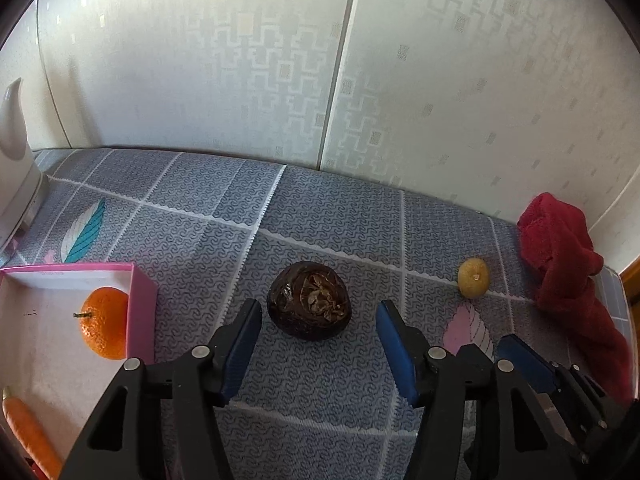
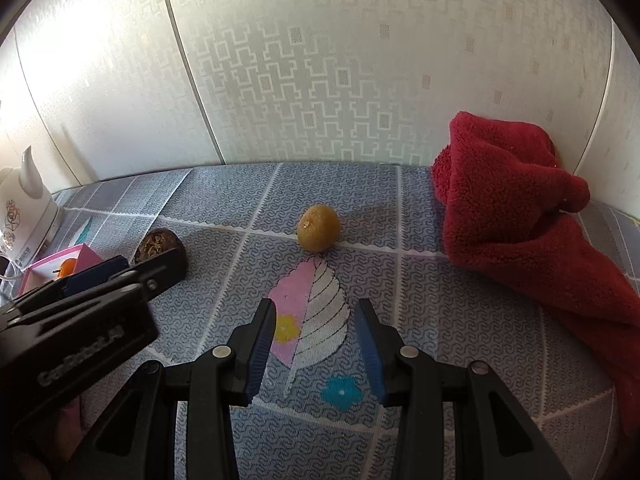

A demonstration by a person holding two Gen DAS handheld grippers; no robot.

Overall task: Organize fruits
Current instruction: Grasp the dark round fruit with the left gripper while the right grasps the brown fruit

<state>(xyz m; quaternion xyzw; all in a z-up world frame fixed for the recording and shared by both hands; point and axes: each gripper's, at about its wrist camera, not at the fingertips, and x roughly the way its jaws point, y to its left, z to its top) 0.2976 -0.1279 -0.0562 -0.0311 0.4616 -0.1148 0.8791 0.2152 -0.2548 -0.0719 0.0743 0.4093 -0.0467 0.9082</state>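
A dark brown wrinkled fruit (image 1: pixel 308 300) lies on the patterned tablecloth just ahead of my left gripper (image 1: pixel 319 311). The jaws stand open to either side of its near end without touching it. In the right wrist view the same fruit (image 2: pixel 158 246) is partly hidden behind the left gripper's fingers (image 2: pixel 100 276). My right gripper (image 2: pixel 316 312) is open over a pink and white leaf print, with nothing between its pads. A small yellow fruit (image 2: pixel 318 227) lies on the cloth beyond it, also seen far right as the yellow fruit (image 1: pixel 474 276). An orange (image 1: pixel 105 322) sits in the pink box (image 1: pixel 140 276).
A carrot (image 1: pixel 28 432) lies in the box's near corner. A white kettle (image 2: pixel 24 208) stands at the far left by the wall. A red towel (image 2: pixel 520 216) is heaped at the right, against the wall corner. The patterned wall closes the back of the table.
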